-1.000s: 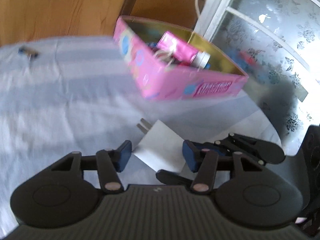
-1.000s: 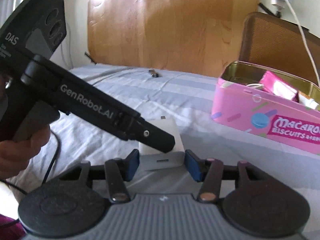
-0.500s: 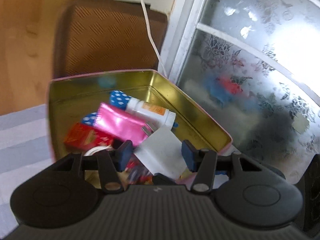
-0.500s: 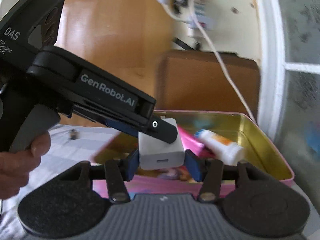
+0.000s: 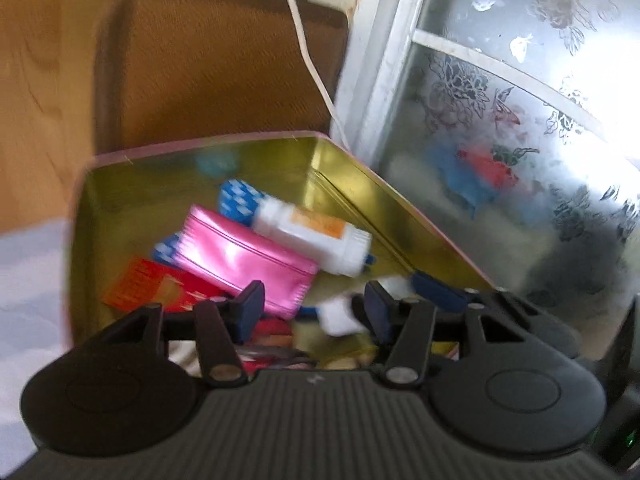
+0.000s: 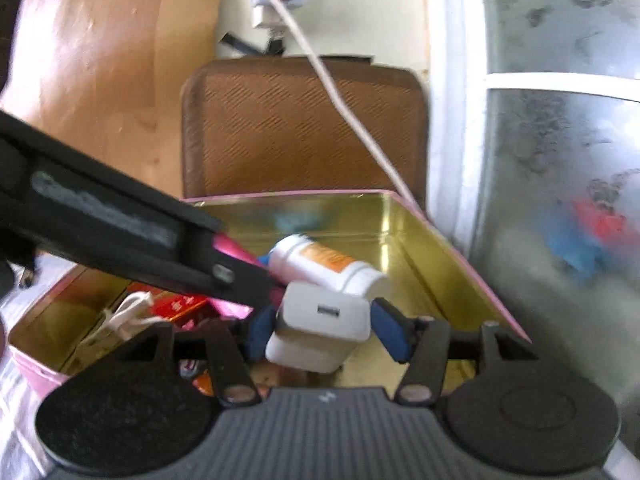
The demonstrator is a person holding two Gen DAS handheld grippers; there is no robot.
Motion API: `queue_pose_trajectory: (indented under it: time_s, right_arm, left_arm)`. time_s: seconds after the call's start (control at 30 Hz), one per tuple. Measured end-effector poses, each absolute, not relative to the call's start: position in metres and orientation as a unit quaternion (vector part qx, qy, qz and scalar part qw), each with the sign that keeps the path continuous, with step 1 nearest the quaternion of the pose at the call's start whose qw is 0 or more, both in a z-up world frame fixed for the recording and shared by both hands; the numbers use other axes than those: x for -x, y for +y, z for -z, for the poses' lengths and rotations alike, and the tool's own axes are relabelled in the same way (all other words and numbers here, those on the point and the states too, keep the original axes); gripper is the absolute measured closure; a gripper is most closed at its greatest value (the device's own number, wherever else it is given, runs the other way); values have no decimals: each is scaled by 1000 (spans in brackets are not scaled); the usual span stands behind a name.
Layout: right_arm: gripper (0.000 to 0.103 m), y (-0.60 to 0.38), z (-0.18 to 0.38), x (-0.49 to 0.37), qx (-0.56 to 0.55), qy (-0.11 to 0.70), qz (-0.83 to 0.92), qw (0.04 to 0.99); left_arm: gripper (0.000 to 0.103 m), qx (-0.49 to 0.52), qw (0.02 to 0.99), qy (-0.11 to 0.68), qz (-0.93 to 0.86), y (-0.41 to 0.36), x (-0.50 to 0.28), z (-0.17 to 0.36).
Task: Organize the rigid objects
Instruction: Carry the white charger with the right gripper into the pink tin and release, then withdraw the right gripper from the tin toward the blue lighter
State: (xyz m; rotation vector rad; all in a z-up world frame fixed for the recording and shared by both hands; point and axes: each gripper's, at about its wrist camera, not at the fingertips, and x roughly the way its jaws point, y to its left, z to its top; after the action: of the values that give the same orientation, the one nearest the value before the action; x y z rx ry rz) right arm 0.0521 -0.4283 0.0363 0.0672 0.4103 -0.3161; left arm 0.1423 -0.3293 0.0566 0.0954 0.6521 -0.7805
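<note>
A pink biscuit tin with a gold inside (image 5: pixel 120 208) (image 6: pixel 424 240) holds a pink pouch (image 5: pixel 240 256), a white tube (image 5: pixel 312 232) (image 6: pixel 320 264), a red packet (image 5: pixel 156 284) and a blue dotted item (image 5: pixel 236 200). A white USB charger block (image 6: pixel 320 328) (image 5: pixel 340 316) tilts down between the blue pads of my right gripper (image 6: pixel 324 330), over the tin; the pads stand slightly apart from it. My left gripper (image 5: pixel 314 310) is open above the tin. Its finger (image 6: pixel 168 256) crosses the right wrist view beside the charger.
A brown chair back (image 6: pixel 300 120) stands behind the tin. A white cable (image 6: pixel 340 100) hangs from a wall socket. A frosted glass door (image 5: pixel 520 140) is at the right. A light blue striped cloth (image 5: pixel 24 280) covers the surface at the left.
Both grippers moved in over the open tin. The right gripper's pads have spread and the charger has tipped and dropped lower between them. The left gripper stays open.
</note>
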Motion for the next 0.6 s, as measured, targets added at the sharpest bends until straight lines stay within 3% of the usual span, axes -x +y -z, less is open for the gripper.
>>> queue_pose_trajectory:
  time_s: [0.23,0.6]
  right_arm:
    - [50,-411,-49,3,-69,155,142,975]
    - [50,-344,-69,22,-76,149,35,985]
  left_arm:
    - [46,-54,896,276,344,-270,-115,-68]
    - [43,-51,927,305,213,-149,-110,-35]
